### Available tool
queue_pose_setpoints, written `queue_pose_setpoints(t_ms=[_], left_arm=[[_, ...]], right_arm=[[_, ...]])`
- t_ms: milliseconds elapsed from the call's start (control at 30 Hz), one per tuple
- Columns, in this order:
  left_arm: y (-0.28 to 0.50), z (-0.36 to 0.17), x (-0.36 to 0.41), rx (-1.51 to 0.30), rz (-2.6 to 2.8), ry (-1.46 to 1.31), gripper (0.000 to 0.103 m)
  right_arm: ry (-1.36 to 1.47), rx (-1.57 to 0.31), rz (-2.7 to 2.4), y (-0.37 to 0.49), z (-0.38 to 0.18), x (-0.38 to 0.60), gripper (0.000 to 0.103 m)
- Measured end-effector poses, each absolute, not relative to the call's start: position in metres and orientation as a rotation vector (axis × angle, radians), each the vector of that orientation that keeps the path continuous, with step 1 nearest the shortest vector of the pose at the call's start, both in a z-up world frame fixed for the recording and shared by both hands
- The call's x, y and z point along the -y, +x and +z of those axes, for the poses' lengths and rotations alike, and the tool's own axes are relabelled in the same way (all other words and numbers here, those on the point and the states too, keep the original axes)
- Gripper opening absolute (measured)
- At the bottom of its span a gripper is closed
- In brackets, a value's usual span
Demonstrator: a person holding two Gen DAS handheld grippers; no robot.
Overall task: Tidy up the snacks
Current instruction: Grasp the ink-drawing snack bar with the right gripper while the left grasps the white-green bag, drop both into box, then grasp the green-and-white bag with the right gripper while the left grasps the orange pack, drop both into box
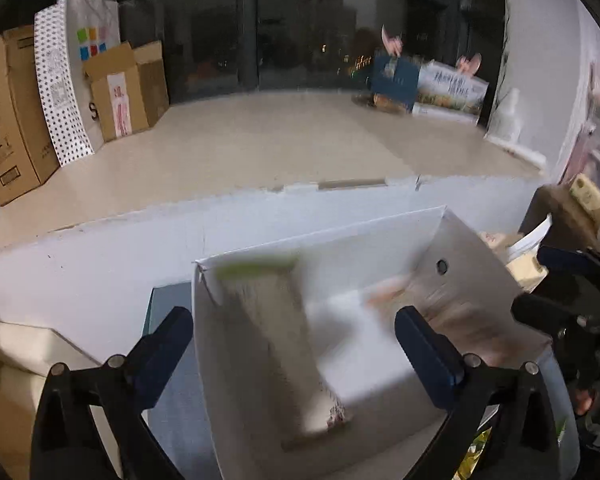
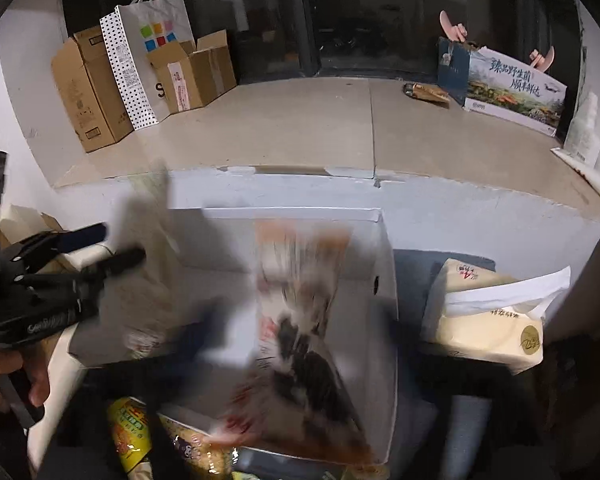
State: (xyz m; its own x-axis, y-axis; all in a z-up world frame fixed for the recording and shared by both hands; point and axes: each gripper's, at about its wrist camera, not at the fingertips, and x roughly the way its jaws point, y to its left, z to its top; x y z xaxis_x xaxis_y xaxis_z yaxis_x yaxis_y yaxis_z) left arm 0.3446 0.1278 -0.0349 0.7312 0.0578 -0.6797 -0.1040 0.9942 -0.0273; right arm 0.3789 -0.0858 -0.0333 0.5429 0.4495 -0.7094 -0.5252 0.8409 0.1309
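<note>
Below the window ledge stands one white box (image 1: 452,240), holding two blurred snack packets: a grey one with a green top (image 1: 276,340) and an orange-and-black one (image 2: 300,320). Beside the box lies one tissue pack (image 2: 488,320). Left tool (image 1: 296,344) gapes apart; whether the right tool (image 1: 572,304) is apart or together, I cannot tell.

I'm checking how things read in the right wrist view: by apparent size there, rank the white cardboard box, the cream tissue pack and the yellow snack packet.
1. White cardboard box, clearly largest.
2. Cream tissue pack.
3. Yellow snack packet, smallest, though its lower part is hidden, so this place is unsure.
</note>
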Motion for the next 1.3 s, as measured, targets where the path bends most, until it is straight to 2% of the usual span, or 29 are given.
queue_pose_setpoints(t_ms=[233, 400, 567, 967, 1300], left_arm=[[0.295, -0.015, -0.124, -0.642, 0.098, -0.038, 0.103], [0.232, 0.005, -0.104, -0.518, 0.071, -0.004, 0.103], [0.156, 0.0, -0.077, -0.462, 0.017, 0.025, 0.103], [0.04, -0.05, -0.047, -0.573, 0.002, -0.15, 0.103], [0.023, -0.07, -0.034, -0.605, 0.057, -0.168, 0.103]], right_arm=[[0.007, -0.675, 0.65, 0.346, -0.008, 0.121, 0.103], [-0.027, -0.569, 0.7, 0.295, 0.011, 0.146, 0.103], [0.004, -0.542, 0.737, 0.236, 0.011, 0.183, 0.103], [0.055, -0.713, 0.653, 0.122, -0.081, 0.268, 0.103], [-0.066, -0.861, 0.607, 0.147, -0.137, 0.26, 0.103]])
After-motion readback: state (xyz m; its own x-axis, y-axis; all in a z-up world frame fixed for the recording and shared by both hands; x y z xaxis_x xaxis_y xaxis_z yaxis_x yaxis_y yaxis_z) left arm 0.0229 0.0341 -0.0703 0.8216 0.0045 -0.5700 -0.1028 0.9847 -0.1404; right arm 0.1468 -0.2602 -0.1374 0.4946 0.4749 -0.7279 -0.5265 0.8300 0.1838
